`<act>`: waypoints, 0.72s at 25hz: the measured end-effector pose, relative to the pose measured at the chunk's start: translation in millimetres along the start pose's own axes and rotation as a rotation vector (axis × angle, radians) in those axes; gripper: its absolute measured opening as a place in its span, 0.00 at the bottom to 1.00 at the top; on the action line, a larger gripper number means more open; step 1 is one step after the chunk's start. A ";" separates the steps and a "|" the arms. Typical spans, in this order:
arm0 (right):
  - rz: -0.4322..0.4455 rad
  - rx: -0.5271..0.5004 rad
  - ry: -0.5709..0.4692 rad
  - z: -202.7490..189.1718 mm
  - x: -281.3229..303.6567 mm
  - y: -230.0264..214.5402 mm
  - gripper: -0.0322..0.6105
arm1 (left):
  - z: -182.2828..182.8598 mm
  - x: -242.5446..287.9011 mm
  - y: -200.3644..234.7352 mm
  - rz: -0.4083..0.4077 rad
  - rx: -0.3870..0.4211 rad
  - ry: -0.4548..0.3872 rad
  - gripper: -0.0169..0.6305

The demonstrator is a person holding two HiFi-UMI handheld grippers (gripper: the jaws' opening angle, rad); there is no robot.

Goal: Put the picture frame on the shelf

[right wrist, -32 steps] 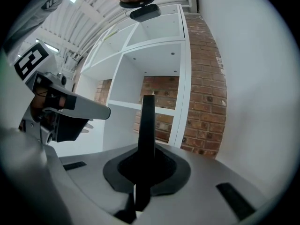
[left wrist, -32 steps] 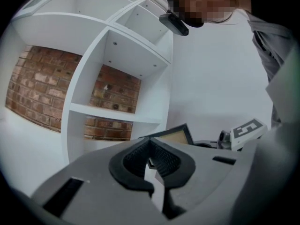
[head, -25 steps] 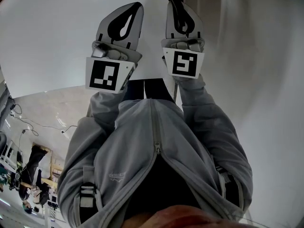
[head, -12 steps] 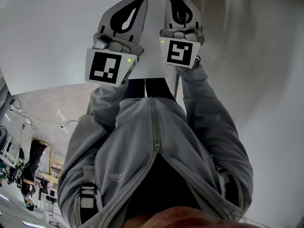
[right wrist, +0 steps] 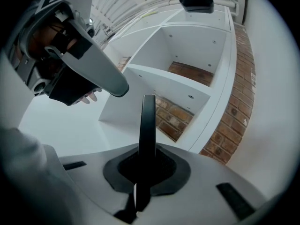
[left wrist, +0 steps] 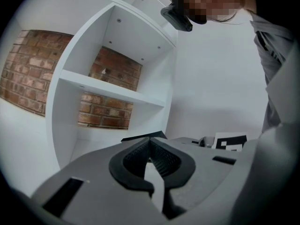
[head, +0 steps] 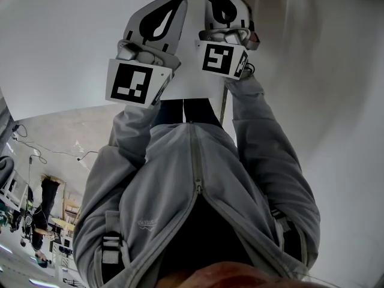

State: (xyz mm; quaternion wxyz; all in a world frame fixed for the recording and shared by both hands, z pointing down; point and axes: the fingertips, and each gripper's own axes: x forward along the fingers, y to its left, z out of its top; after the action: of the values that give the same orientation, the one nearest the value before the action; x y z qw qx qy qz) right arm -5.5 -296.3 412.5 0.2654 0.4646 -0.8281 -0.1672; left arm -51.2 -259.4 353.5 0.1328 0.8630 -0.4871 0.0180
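Right gripper view: right gripper (right wrist: 146, 164) jaws clamped on the black picture frame (right wrist: 148, 118), left gripper (left wrist: 151, 154) jaws pressed together, shelf (right wrist: 161, 82) ahead.

Red brick wall (left wrist: 26, 81) showing off to the left; plain white wall (head: 54, 41) filling the top; pale floor (head: 72, 131) below it, thin cable (head: 45, 153) trailing across; grey zipped jacket (head: 180, 185) up close; a bystander (head: 45, 198) far lower left.
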 end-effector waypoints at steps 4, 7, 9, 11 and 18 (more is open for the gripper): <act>0.011 -0.043 0.007 3.2 3.6 10.7 0.11 | -4.3 -5.5 3.4 -0.009 0.001 0.022 0.04; 0.018 -0.062 0.012 -1.9 8.6 11.0 0.11 | -10.8 0.9 3.6 -0.015 0.004 0.048 0.04; 0.021 -0.075 0.013 -4.3 8.5 9.9 0.11 | -14.9 4.1 -0.2 -0.031 0.001 0.068 0.05; 0.026 -0.089 0.013 -5.8 8.9 11.2 0.11 | -21.3 4.7 -2.4 -0.053 -0.002 0.101 0.13; 0.043 -0.134 0.008 -13.0 16.9 17.8 0.10 | -38.1 16.3 -2.4 -0.102 -0.026 0.170 0.25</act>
State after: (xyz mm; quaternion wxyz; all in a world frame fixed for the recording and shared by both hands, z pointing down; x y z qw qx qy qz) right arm -17.2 -302.1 437.1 0.3028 0.4285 -0.8238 -0.2144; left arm -36.9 -262.5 392.3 0.1855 0.8803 -0.4295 0.0783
